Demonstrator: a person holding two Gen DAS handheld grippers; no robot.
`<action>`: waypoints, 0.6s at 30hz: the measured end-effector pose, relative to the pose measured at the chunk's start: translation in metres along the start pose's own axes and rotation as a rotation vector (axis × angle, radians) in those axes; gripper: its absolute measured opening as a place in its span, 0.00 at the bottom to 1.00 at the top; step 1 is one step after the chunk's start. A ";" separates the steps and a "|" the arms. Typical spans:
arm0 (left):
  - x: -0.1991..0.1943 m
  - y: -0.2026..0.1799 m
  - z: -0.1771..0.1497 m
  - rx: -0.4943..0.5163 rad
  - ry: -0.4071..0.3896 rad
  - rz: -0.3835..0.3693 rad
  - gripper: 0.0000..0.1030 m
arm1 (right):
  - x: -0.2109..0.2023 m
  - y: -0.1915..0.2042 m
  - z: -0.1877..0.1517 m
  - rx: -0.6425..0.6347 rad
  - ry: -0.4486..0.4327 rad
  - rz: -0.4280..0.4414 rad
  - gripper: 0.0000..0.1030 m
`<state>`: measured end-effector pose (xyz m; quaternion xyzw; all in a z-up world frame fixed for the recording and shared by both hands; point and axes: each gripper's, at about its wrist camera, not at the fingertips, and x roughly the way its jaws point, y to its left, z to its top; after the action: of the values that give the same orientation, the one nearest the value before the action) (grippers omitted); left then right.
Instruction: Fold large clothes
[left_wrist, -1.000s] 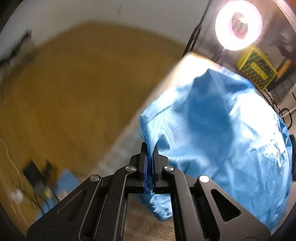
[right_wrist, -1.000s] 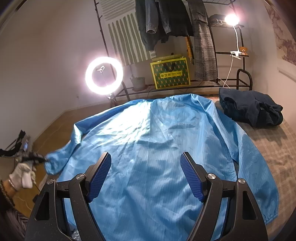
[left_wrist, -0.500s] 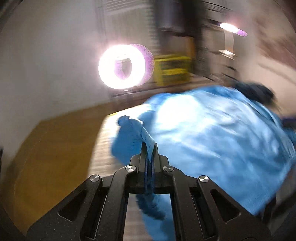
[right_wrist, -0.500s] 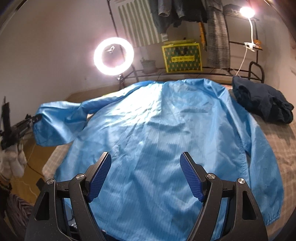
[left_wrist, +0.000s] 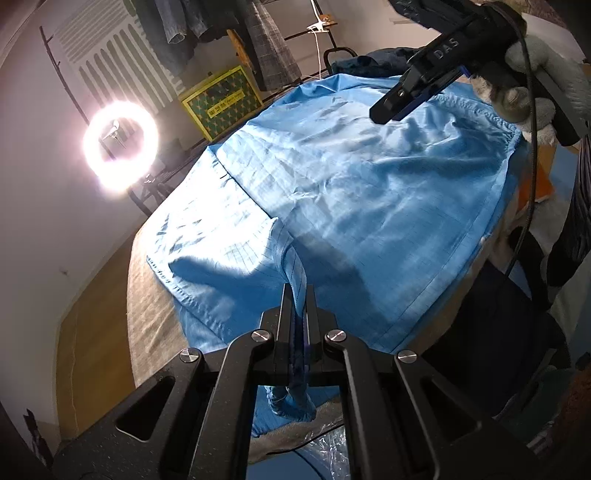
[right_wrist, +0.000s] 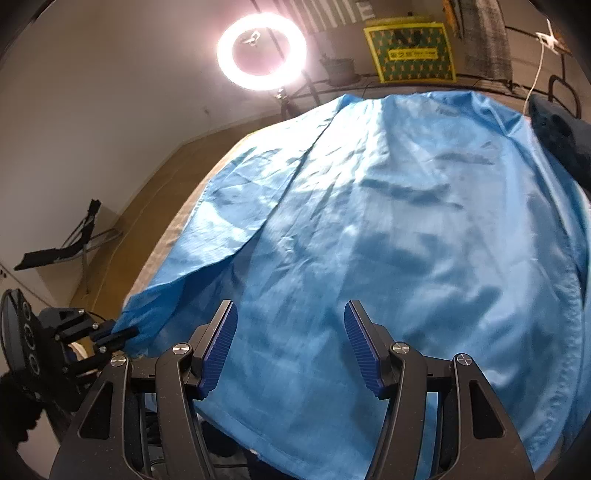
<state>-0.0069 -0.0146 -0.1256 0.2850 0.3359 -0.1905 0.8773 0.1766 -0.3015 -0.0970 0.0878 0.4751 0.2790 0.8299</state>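
Note:
A large light-blue jacket (left_wrist: 369, 206) lies spread, back up, over the bed. My left gripper (left_wrist: 299, 295) is shut on the cuff end of its left sleeve (left_wrist: 236, 258), which drapes inward over the jacket's near-left edge. In the right wrist view the same gripper (right_wrist: 118, 336) shows at lower left, pinching the sleeve tip (right_wrist: 147, 325). My right gripper (right_wrist: 290, 332) hovers low over the jacket's lower back (right_wrist: 369, 240). Its jaws are closing and its blue pads (right_wrist: 218, 343) touch no cloth. A gloved hand (left_wrist: 535, 66) holds it at the upper right of the left wrist view.
A lit ring light (right_wrist: 262, 51) stands beyond the bed's far-left corner, with a yellow-green box (right_wrist: 410, 51) and hanging clothes behind. A dark blue garment (right_wrist: 557, 129) lies at the far right of the bed. Grey checked bed cover (left_wrist: 155, 295) borders wooden floor on the left.
My left gripper swung the sleeve from out over the floor back in over the bed, and its wrist rolled. My right gripper dropped closer to the jacket and its jaws narrowed.

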 end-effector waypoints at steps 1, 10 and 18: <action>0.001 0.000 -0.001 0.000 0.007 -0.008 0.00 | 0.005 0.002 0.000 0.002 0.012 0.010 0.58; -0.024 0.018 -0.011 -0.202 -0.009 -0.218 0.54 | 0.036 0.025 -0.006 0.016 0.111 0.117 0.58; -0.001 0.116 -0.046 -0.730 0.082 -0.284 0.53 | 0.048 0.041 -0.018 0.036 0.150 0.189 0.58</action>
<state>0.0310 0.1032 -0.1100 -0.0876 0.4525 -0.1661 0.8717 0.1649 -0.2437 -0.1255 0.1260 0.5305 0.3530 0.7603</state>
